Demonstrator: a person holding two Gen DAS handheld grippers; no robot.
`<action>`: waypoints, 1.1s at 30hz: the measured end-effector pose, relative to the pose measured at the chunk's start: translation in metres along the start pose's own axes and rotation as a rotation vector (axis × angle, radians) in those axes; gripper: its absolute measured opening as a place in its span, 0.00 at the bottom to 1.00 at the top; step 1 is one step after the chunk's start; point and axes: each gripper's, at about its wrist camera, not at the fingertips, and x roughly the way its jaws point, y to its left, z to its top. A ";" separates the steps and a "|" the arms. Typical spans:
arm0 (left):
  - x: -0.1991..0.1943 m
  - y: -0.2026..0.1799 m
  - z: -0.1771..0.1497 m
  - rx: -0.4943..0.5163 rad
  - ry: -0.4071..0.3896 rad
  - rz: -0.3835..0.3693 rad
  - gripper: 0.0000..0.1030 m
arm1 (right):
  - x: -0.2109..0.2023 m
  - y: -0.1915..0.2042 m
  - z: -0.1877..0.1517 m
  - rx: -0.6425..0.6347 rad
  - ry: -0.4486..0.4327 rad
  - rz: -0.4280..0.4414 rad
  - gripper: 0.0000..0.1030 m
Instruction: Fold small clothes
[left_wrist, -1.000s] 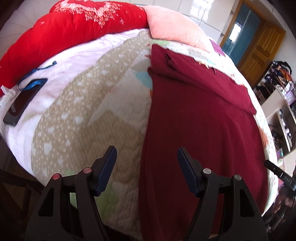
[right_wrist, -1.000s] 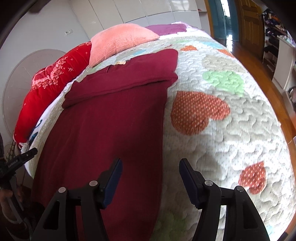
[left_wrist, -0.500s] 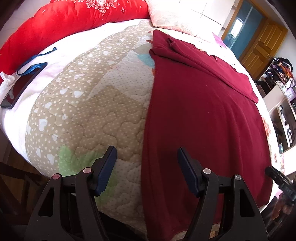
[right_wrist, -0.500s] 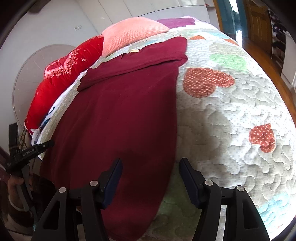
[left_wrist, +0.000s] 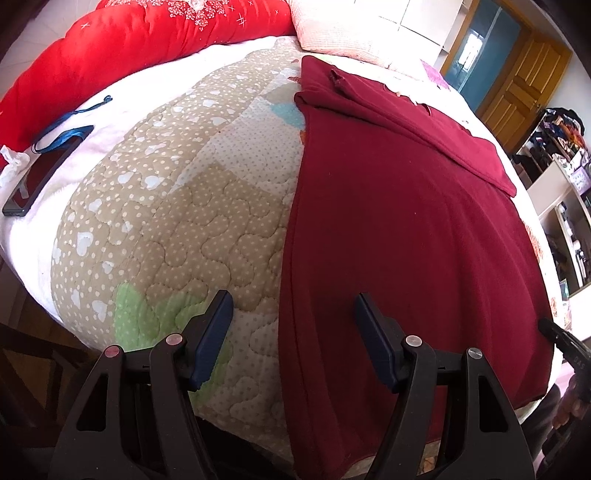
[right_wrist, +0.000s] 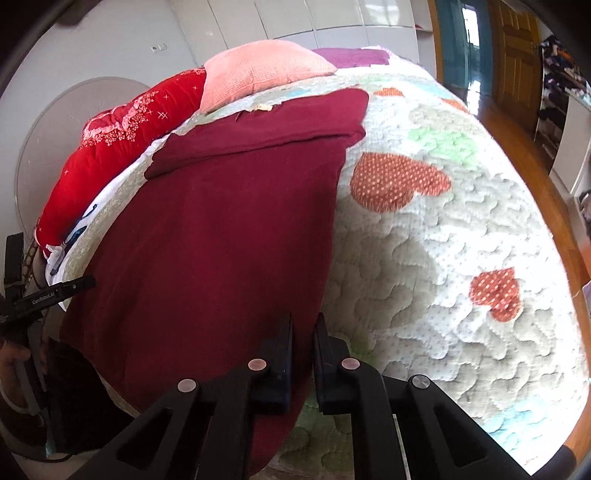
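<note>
So the biggest thing here is the quilted bedspread (right_wrist: 461, 258), pale with stitched hearts, orange dotted heart patches and a green patch on the right side, tan dotted patches on the left. Lying flat down the middle of it is the dark red garment (left_wrist: 406, 221), spread out long, with its far end folded back over itself into a band near the pillows. Its near end hangs over the bed edge toward the cameras.

At the head of the bed there's a red duvet (left_wrist: 147, 40) bunched along the left, and a pink pillow (right_wrist: 262, 70) just beside it. A dark phone (left_wrist: 40, 181) with a blue lanyard sits on the white sheet near the left edge, well apart from the garment.

The left gripper (left_wrist: 293, 339) is spread wide open, holding nothing, hovering over the garment's left edge so one finger is above the quilt and the other above the red cloth. The right gripper (right_wrist: 303, 345) is pinched nearly closed on the garment's near right edge, red cloth showing between the fingers
</note>
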 end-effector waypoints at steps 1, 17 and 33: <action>-0.001 0.000 -0.001 0.002 0.002 0.000 0.66 | 0.000 0.000 -0.001 0.002 -0.001 0.008 0.08; -0.013 0.006 -0.027 -0.020 0.074 -0.078 0.67 | -0.012 0.006 -0.026 0.015 0.066 0.200 0.48; -0.017 -0.001 -0.038 0.067 0.025 -0.074 0.23 | -0.005 0.018 -0.042 -0.056 0.085 0.329 0.48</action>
